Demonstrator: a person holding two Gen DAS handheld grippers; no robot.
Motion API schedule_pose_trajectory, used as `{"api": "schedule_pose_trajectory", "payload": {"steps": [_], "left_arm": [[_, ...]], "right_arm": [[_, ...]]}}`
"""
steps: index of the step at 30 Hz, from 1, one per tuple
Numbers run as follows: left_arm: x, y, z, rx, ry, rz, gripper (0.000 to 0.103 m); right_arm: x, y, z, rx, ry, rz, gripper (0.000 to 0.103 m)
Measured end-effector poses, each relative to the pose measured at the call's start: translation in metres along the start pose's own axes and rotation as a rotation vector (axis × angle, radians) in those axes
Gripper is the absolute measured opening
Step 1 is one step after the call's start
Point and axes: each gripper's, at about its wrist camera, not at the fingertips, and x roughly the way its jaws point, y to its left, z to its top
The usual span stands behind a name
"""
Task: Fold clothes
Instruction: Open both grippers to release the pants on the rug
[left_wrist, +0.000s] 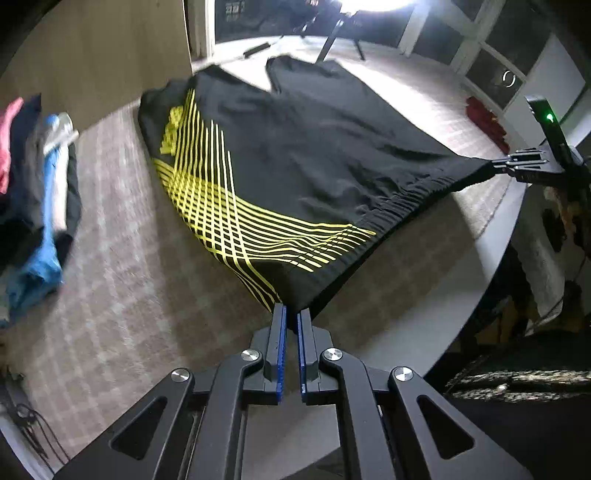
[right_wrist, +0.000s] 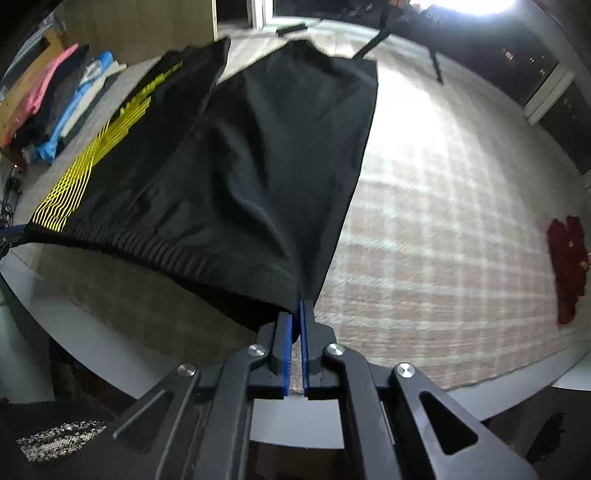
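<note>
Black shorts (left_wrist: 295, 155) with yellow stripes down one side are stretched by the waistband above a round table. My left gripper (left_wrist: 291, 314) is shut on the striped corner of the waistband. My right gripper (right_wrist: 298, 308) is shut on the other waistband corner of the shorts (right_wrist: 258, 166). The right gripper (left_wrist: 517, 164) also shows at the right edge of the left wrist view, pinching the cloth. The elastic waistband hangs taut between the two grippers, and the legs trail away onto the table.
A checked cloth (right_wrist: 443, 221) covers the round table (left_wrist: 491, 258). A pile of clothes (left_wrist: 33, 184), pink, dark and blue, lies at the left. A red garment (right_wrist: 569, 266) lies at the right. Tripod legs (left_wrist: 332, 40) stand at the far side.
</note>
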Motion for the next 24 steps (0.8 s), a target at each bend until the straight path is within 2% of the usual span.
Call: {"api": "schedule_pose_trajectory", "payload": {"steps": [4,6,9,10,13,14,17,20,24], "left_arm": [[-0.003,0.008,-0.005,0.023,-0.015,0.012,0.005],[0.012,0.016,-0.011,-0.001,0.02,-0.006,0.005],[0.044,0.022,-0.021,-0.009,0.111,-0.033,0.005],[0.054,0.024,-0.024,-0.002,0.14,-0.012,0.005],[0.053,0.028,-0.026,0.007,0.151,0.037,0.005],[0.047,0.03,-0.024,0.0,0.137,0.047,0.006],[0.026,0.031,-0.015,-0.024,0.088,0.073,0.01],[0.014,0.015,0.003,-0.015,0.044,0.079,0.013],[0.023,-0.042,0.037,0.049,-0.024,0.042,0.02]], "right_arm": [[-0.009,0.006,-0.005,-0.005,-0.013,-0.02,0.004],[-0.011,0.009,-0.007,-0.009,-0.014,-0.028,0.004],[0.008,0.015,-0.014,-0.044,0.05,-0.019,0.004],[0.015,0.018,-0.016,-0.056,0.071,-0.015,0.005],[0.035,0.025,-0.023,-0.091,0.134,-0.006,0.01],[0.038,0.026,-0.024,-0.1,0.149,0.003,0.015],[0.013,0.013,-0.02,-0.1,0.095,0.074,0.034],[-0.012,-0.014,0.0,-0.071,0.0,0.102,0.035],[-0.02,-0.068,0.056,-0.002,-0.158,0.045,0.04]]}}
